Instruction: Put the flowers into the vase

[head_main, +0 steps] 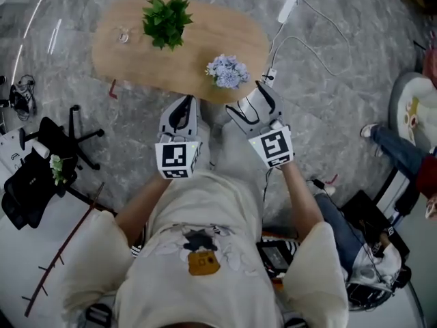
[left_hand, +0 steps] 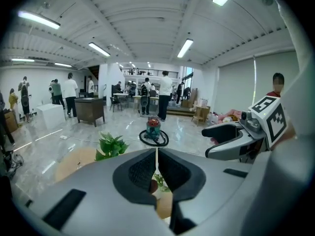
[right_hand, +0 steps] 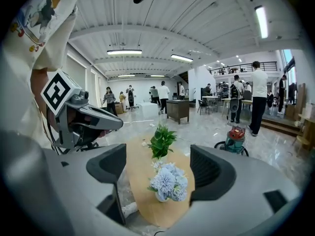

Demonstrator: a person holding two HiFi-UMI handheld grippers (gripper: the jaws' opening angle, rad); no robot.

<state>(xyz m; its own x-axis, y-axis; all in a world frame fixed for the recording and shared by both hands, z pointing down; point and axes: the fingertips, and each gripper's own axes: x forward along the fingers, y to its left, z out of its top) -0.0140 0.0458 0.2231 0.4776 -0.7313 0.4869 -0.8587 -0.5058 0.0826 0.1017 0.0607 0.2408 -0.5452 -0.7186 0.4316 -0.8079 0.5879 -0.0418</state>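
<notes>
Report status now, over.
Left gripper shut, empty. Right gripper open, empty. Blue flowers already in vase on table. Nothing in the way.

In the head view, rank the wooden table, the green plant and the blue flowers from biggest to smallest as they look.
1. wooden table, by far the largest
2. green plant
3. blue flowers, only a little smaller than the plant

All three sit at a similar distance from the camera, so the order looks reliable.
</notes>
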